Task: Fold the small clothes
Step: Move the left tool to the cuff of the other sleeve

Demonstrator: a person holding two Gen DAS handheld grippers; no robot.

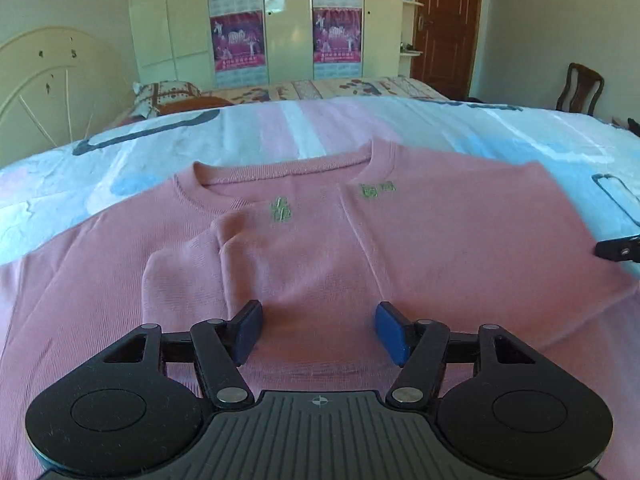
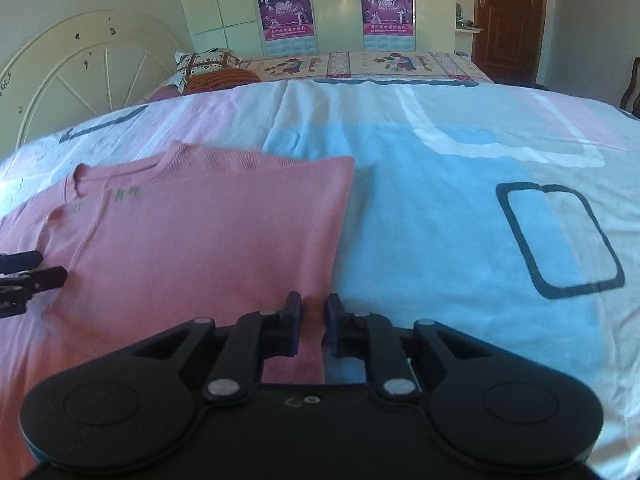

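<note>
A pink sweater with small green embroidery below the neckline lies flat on the bed, neck toward the far side. One sleeve is folded across its chest. My left gripper hovers open over the sweater's lower middle, with nothing between its blue pads. In the right wrist view the sweater ends in a straight folded edge on the right. My right gripper stands just above that edge near the hem. Its jaws are narrowly apart, and fabric shows in the gap without being pinched. The left gripper's fingertips poke in from the left.
The patterned pink, blue and white bedsheet spreads wide to the right of the sweater. A cream headboard and a pillow stand at the far left. Beyond the bed are a wardrobe, a brown door and a chair.
</note>
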